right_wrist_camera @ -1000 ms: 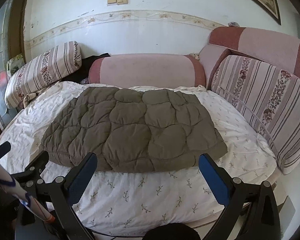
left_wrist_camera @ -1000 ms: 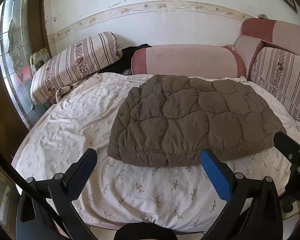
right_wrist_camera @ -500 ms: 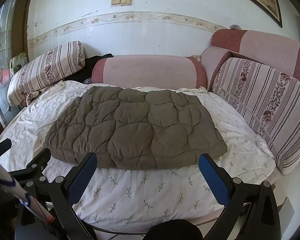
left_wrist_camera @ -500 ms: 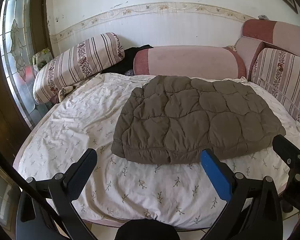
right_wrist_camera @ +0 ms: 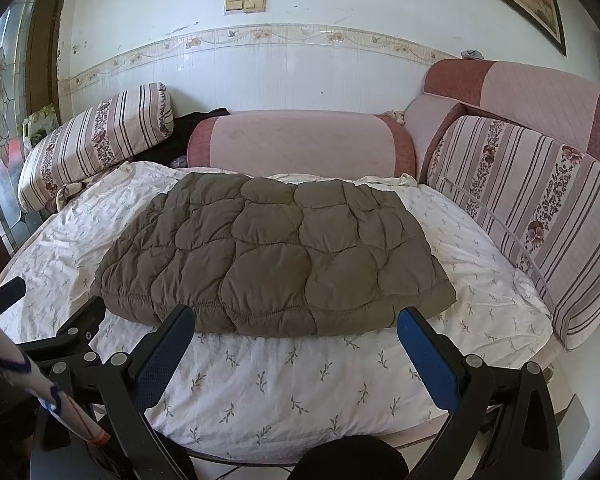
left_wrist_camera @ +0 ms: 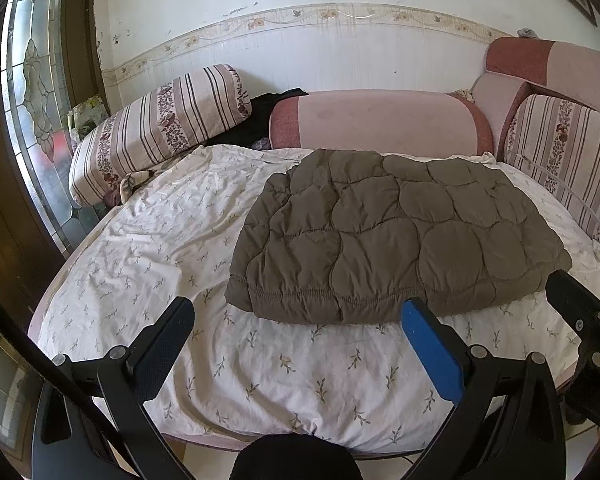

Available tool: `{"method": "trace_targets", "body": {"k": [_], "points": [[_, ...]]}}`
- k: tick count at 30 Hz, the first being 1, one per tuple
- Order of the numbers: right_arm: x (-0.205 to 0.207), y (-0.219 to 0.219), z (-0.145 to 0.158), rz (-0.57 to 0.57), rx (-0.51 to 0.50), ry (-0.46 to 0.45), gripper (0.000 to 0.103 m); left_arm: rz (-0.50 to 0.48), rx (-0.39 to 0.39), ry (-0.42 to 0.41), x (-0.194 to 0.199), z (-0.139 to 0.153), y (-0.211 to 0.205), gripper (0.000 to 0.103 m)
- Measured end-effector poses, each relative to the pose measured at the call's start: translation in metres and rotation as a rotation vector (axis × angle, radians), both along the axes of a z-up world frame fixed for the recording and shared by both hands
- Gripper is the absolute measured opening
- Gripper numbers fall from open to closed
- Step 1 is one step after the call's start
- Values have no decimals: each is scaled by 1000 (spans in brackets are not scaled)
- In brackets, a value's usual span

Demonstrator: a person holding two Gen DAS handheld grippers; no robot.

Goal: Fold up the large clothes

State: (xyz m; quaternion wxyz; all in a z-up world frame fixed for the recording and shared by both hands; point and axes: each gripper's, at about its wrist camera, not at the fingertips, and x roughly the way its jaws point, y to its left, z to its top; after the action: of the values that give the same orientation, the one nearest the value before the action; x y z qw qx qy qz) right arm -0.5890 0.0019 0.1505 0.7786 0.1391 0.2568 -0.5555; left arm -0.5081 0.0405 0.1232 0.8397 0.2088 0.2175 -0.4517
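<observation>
Jacket [left_wrist_camera: 400, 236]: brown, quilted, lying as a flat rectangle on the bed [left_wrist_camera: 148, 248], nearer its right side than its left, elastic hem along the near edge. It appears already doubled over, so I judge the folding well advanced, perhaps complete.

Left gripper [left_wrist_camera: 296, 322]: jaws spread wide, holding nothing, hanging off the bed's near edge, short of the hem.

Right gripper [right_wrist_camera: 296, 322]: likewise wide open and empty, facing the hem's right half; its black finger enters the left view at the right edge.

If I fold once more, I would pinch both near corners of the hem together, taking every padded layer in each bite, lift evenly and lay the hem onto the far edge beside the pink bolster [left_wrist_camera: 380, 120]. Puffy fill springs back, so I would press the crease flat before letting go.

Striped cushions [right_wrist_camera: 532, 216] flank the bed.
</observation>
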Motion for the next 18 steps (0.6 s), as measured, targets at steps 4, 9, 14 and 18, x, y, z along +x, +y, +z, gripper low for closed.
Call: {"method": "trace_targets", "body": {"k": [4,9,14,18], "points": [[0,0,0,2,2,2,103,0,0,0,0,0,0,103],[0,1,-1,1,3,3,103,0,1,0,-1,0,0,103],[1,1,-1,1,2,3,103,1,1,0,-1,0,0,103],[1,1,-1,0,3,3,103,0,1,1,-1,0,0,103]]}}
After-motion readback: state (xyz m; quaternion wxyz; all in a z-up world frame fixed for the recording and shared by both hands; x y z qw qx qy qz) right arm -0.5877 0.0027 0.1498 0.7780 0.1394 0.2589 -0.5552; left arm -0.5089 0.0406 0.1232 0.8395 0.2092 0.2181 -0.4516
